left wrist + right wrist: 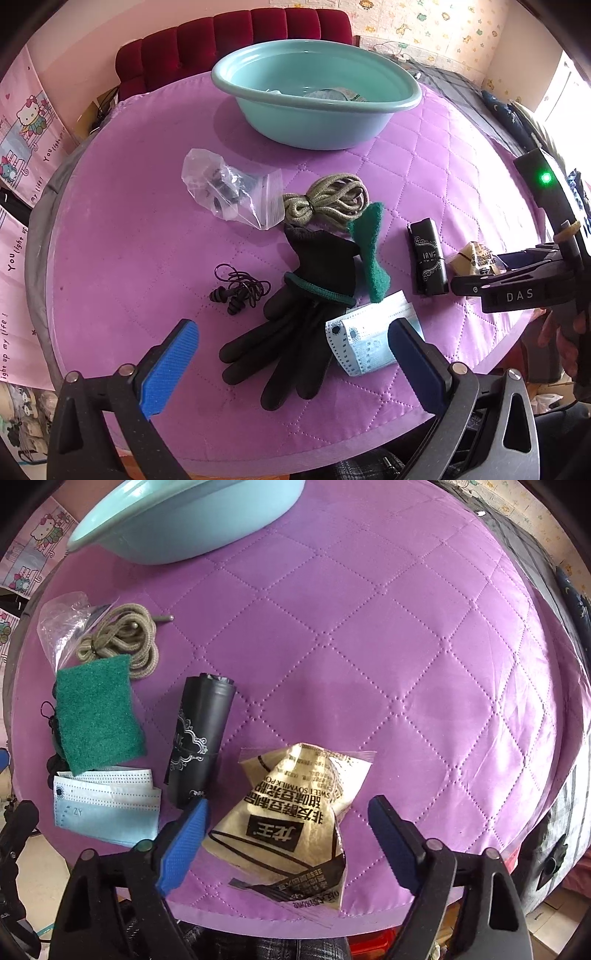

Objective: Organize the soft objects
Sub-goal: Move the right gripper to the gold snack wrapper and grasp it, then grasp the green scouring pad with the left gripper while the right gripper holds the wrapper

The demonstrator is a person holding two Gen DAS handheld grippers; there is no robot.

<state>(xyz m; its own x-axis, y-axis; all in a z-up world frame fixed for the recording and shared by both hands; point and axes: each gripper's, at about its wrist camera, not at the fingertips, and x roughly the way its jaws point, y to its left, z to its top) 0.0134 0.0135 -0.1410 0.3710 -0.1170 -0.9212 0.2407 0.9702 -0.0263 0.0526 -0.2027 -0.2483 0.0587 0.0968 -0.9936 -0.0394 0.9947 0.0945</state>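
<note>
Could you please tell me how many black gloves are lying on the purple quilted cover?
2, overlapping: one glove lies fingers-out nearest the left gripper; the other is bunched just behind it, beside the green pad. More could be hidden underneath.

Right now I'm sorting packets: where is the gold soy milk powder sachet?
In the right wrist view, the sachet lies near the quilt's front edge, between the open right tongs, right of the black roll.

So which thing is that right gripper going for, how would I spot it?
On the purple quilted table, look to its near edge, right of the black roll. There lies a crinkled gold packet, between the right hand-held gripper pads: the only shiny printed wrapper.
</note>
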